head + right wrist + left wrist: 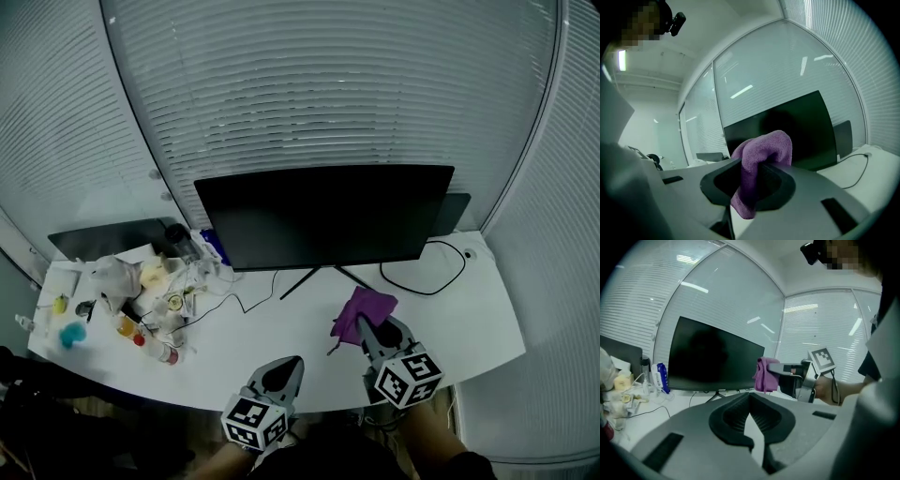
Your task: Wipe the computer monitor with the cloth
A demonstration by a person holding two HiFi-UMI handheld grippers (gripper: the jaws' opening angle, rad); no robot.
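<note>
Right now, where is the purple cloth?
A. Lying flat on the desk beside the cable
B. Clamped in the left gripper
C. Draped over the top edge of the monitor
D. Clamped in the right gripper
D: the right gripper view shows the purple cloth bunched between the jaws of the right gripper, while the left gripper has its jaws together on nothing.

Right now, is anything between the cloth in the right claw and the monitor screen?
Nothing visible. The right claw grips the purple cloth above the desk, facing the monitor; the black cable lies flat on the desk to the right.
</note>
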